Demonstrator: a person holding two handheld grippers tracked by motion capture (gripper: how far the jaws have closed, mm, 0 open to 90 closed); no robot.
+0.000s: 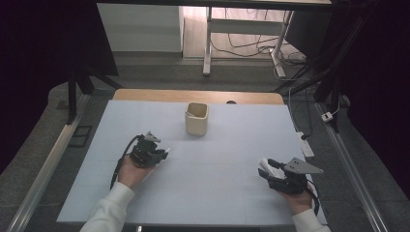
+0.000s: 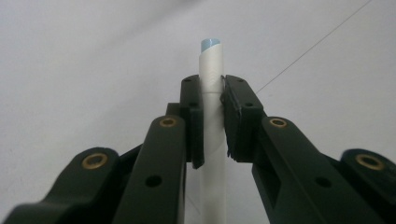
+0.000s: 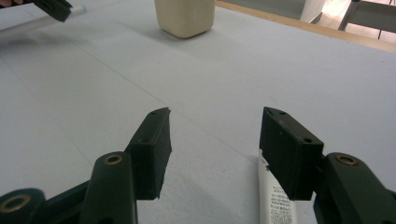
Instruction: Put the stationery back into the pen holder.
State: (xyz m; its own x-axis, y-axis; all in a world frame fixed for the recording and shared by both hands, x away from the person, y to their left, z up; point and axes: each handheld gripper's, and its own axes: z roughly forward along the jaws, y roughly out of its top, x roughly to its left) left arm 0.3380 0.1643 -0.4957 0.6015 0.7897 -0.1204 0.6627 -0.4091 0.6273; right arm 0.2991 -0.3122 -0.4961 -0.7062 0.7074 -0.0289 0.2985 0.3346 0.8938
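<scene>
Pale blue mat [image 1: 208, 193] mostly bare, cream cup [image 1: 197, 118] near far edge. Left gripper [image 2: 212, 116] pinches a white tube [image 2: 211, 70]; right gripper [image 3: 215, 149] jaws stand apart, white tube [image 3: 275, 200] beside one jaw.

We look along our right gripper [image 3: 212, 140], whose 2 black jaws stand apart with bare table [image 3: 233, 79] between them. A white tube [image 3: 275, 196] with small print lies on the table under the right jaw, partly hidden by it. Far ahead stands a cream cup [image 3: 185, 17]. At the far left, another gripper [image 3: 56, 8] clamps a thin white stick [image 3: 28, 25].
</scene>
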